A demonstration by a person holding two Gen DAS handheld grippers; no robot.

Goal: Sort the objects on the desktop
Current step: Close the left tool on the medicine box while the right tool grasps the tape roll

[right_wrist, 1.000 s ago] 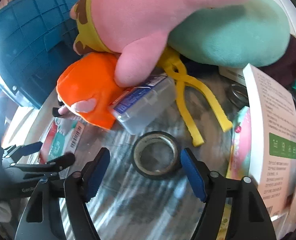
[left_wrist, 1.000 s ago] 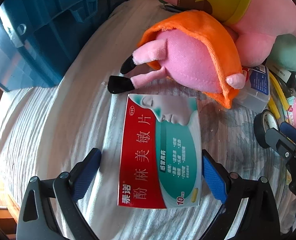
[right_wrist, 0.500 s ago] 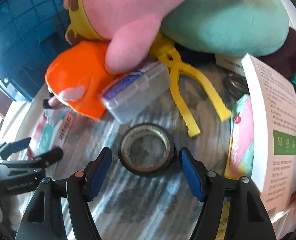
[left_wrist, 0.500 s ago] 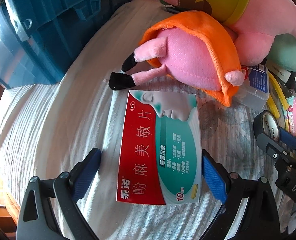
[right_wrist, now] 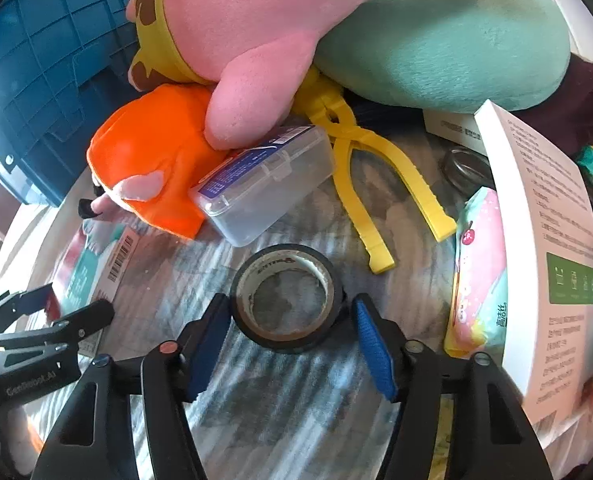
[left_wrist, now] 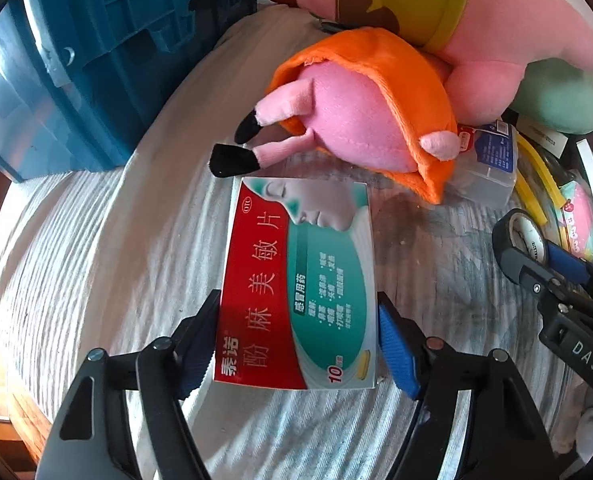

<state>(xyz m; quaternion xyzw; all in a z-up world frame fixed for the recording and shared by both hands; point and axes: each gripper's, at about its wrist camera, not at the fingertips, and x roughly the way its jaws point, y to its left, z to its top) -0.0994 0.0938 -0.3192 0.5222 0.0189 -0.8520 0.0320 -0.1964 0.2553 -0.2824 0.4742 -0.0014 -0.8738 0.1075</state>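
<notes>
A red and green medicine box point(left_wrist: 296, 284) lies flat on the striped cloth. My left gripper point(left_wrist: 298, 338) has closed in on its near end, with both blue pads against its long sides. A black tape roll point(right_wrist: 287, 297) lies flat between the fingers of my right gripper point(right_wrist: 290, 346), whose pads stand close to it on both sides with a small gap. The roll point(left_wrist: 524, 236) and the right gripper also show at the right of the left wrist view. The box point(right_wrist: 92, 268) shows at the left of the right wrist view.
A pink plush in an orange hood point(left_wrist: 360, 120) lies just beyond the box, under a larger pink plush point(right_wrist: 256, 32) and a teal cushion point(right_wrist: 448, 44). A clear plastic case point(right_wrist: 264, 184), yellow tongs point(right_wrist: 376, 184), a pink packet point(right_wrist: 480, 264) and a white carton point(right_wrist: 552, 248) crowd the right. A blue crate point(left_wrist: 96, 48) stands at the back left.
My left gripper's fingers closed onto the sides of the medicine box. My right gripper moved forward so the tape roll sits between its fingers, which narrowed around it.
</notes>
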